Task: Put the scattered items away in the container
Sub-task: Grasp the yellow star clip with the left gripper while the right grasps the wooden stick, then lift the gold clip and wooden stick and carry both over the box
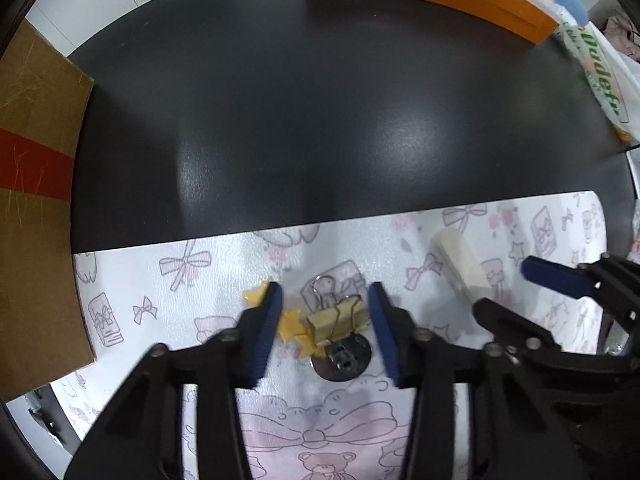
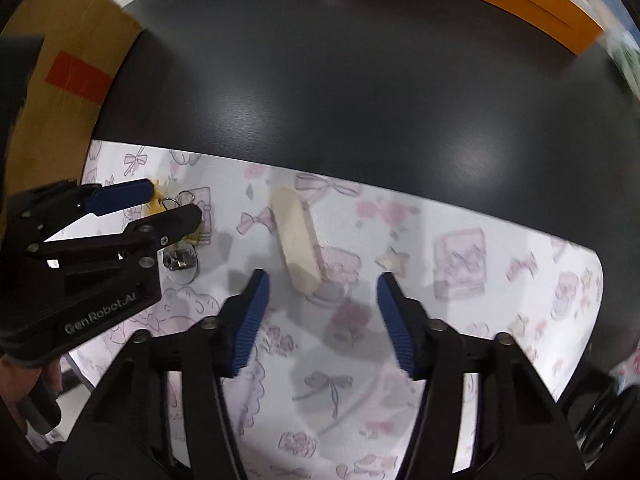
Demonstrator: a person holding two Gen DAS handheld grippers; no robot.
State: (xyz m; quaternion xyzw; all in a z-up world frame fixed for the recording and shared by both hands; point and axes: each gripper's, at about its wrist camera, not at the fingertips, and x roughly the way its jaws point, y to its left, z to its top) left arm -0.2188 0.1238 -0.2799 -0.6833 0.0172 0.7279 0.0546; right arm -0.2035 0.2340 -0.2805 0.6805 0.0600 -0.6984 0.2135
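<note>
binder clip (image 1: pixel 335 319) between spread left hand-held gripper (image 1: pixel 325 307) fingers | right hand-held gripper (image 2: pixel 323 289) open over eraser (image 2: pixel 297 251)

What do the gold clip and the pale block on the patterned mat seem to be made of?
The gold clip looks like painted or plated metal, with bent silver wire handles. The pale block looks like matte unfinished wood, or possibly an eraser: cream, dull, with no shine. Blur leaves this open.

We see a matt black table (image 1: pixel 320 120) with a soft sheen; a printed, finely textured white mat (image 1: pixel 160 300); a gold metal binder clip (image 1: pixel 338 320); a shiny metal disc (image 1: pixel 342 360); ribbed blue pads (image 2: pixel 250 324) on black plastic; scuffed brown cardboard (image 1: pixel 36 200).
</note>
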